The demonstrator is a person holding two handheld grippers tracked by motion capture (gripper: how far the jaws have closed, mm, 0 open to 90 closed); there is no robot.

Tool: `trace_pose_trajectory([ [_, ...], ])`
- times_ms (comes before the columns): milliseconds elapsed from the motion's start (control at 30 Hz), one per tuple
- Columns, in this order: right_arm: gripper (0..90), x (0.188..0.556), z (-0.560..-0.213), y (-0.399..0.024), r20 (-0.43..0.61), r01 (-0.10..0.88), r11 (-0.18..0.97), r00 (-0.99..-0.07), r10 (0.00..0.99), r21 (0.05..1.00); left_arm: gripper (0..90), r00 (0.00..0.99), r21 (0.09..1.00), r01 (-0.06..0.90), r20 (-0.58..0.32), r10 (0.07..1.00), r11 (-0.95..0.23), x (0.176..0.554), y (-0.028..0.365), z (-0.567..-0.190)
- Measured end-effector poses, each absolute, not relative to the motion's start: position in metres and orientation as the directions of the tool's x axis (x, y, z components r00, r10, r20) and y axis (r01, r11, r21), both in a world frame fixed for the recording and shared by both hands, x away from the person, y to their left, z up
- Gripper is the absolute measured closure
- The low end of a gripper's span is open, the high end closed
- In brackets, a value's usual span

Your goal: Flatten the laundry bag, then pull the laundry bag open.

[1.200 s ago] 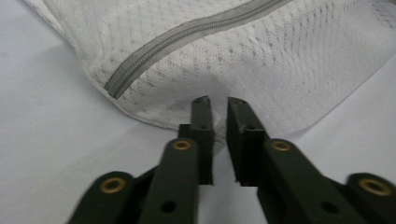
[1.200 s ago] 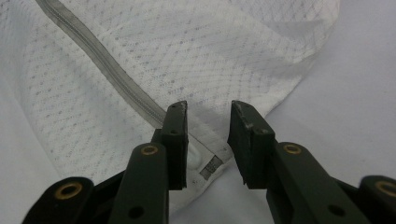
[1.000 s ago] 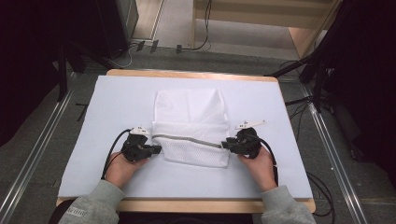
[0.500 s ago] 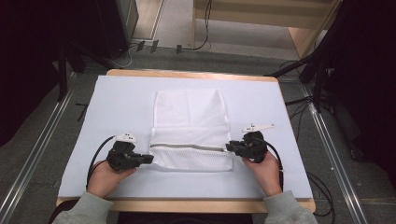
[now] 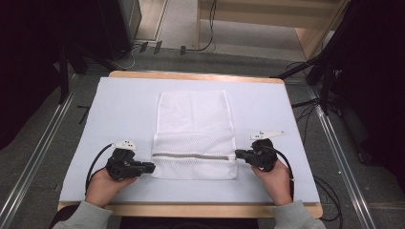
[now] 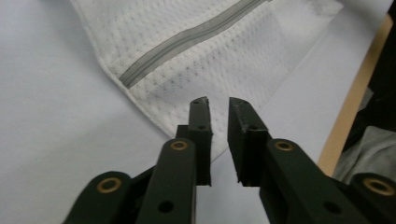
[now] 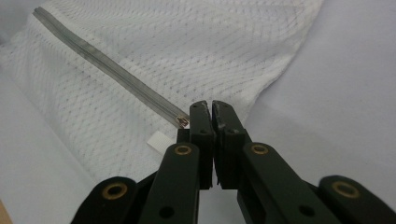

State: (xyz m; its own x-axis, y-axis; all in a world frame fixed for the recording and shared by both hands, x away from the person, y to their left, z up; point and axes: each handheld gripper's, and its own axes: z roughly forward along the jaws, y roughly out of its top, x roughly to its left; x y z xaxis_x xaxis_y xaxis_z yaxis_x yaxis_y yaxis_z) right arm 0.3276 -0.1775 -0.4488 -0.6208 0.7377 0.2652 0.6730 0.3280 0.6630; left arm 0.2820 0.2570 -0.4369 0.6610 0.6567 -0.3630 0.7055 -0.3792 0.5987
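A white mesh bag [image 5: 195,136] lies flat in the middle of the white table cover [image 5: 119,109], its near part folded so the grey zipper [image 5: 193,156] runs straight across from side to side. No writing can be read anywhere; a small white tag [image 7: 159,140] beside the zipper end is blank as far as can be made out.

The left gripper [image 5: 148,167] rests just off the bag's left near corner, jaws a small gap apart and holding nothing; in the left gripper view [image 6: 218,105] the bag's hem sits right ahead of the tips. The right gripper [image 5: 239,154] is at the bag's right edge, level with the zipper. The right gripper view [image 7: 209,108] shows its jaws pressed together at the mesh edge, next to the zipper end; whether fabric is pinched between them cannot be told.

Bare cover lies wide on both sides of the bag, with a narrower strip between it and the near wooden edge [image 5: 191,210].
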Motion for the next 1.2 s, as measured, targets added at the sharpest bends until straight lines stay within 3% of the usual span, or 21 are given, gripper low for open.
trace_pose_trajectory([
  [200, 86.8, 0.341, -0.455, -0.175, 0.241, 0.672, 0.335, -0.612, 0.753, 0.661, 68.7, 0.655, 0.642, 0.699, -0.399, 0.642, -0.314, 0.291, 0.259, -0.433],
  [600, 89.2, 0.366, -0.471, -0.154, 0.210, 0.669, 0.375, -0.624, 0.753, 0.642, 58.8, 0.643, 0.650, 0.688, -0.342, 0.685, -0.321, 0.318, 0.251, -0.435],
  [1200, 90.0, 0.340, -0.472, -0.152, 0.246, 0.670, 0.389, -0.649, 0.720, 0.632, 56.6, 0.732, 0.677, 0.617, -0.307, 0.609, -0.400, 0.351, 0.188, -0.433],
])
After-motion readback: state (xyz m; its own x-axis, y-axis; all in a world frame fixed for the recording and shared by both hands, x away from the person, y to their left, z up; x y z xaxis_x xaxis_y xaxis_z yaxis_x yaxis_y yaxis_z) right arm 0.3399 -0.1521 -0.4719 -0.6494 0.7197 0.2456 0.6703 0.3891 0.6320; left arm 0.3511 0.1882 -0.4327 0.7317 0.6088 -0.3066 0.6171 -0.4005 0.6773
